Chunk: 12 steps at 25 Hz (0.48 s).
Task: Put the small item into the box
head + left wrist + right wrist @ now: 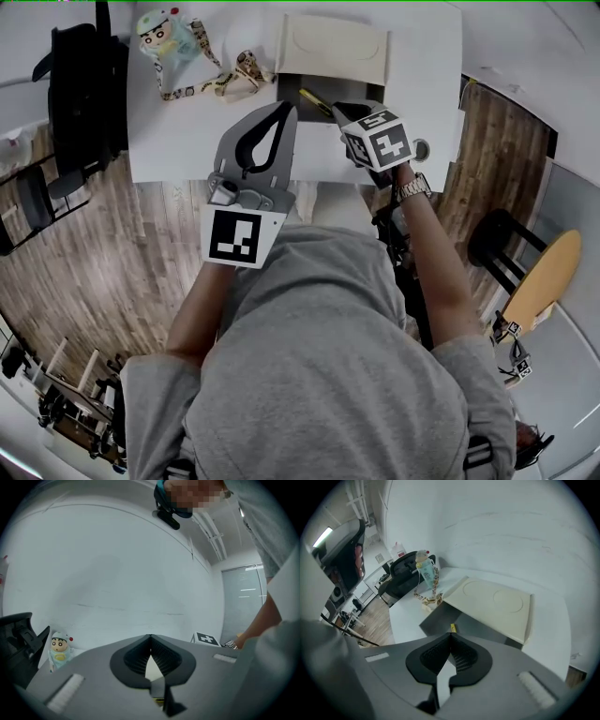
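Gripping state, right gripper (450, 634): jaws closed tip to tip, no gap showing between the ribbed pads.
Gripping state, left gripper (150, 638): jaws likewise closed tip to tip, holding nothing.
Small item (453, 628): a thin yellow piece lying on the dark floor of the box (436, 616), toward the box's front edge. Its near end sits right at the right gripper's tips; whether the tips nip it cannot be told.
Box: open, standing on the white table (187, 131).
Lid (333, 47): cream, lying open behind the box, inner face up, touching the box's rear edge.
Right gripper position: over the front right part of the box, tips pointing down into the box.
Left gripper position: over the front left corner of the box, tips apart from the item.
Cartoon doll (169, 36): on the table, well to the left of the box.
Patterned lanyard (220, 82): strewn between the doll and the box, its nearest loop just beside the box's left wall.
Black chair (84, 94): past the table's left edge, well apart from the box.
Wristwatch (412, 188): on the wrist behind the right gripper, nearer the person than the box.
Wooden stool (542, 281): on the floor, well to the right of the box.
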Each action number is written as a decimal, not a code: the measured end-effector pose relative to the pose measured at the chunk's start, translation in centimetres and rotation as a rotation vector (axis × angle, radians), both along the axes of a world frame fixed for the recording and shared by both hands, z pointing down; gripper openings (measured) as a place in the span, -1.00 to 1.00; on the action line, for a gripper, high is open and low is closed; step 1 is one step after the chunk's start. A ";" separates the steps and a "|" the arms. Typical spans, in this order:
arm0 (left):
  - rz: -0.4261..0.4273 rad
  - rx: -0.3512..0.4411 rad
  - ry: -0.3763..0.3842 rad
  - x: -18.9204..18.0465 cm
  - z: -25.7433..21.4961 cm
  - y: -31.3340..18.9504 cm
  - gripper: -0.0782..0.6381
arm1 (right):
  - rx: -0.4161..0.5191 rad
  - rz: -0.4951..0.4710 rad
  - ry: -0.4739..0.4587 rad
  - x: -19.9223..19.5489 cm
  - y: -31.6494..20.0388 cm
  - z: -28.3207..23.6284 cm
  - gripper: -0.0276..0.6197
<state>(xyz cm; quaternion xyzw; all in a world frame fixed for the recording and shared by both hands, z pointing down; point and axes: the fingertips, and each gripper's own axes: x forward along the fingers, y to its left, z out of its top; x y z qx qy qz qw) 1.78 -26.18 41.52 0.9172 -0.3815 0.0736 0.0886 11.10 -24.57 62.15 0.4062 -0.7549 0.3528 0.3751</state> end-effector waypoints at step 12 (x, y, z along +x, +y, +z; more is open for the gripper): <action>0.047 0.036 0.029 -0.7 -1.6 0.8 -0.77 | 0.169 0.129 -0.084 -0.4 0.4 -7.2 -0.86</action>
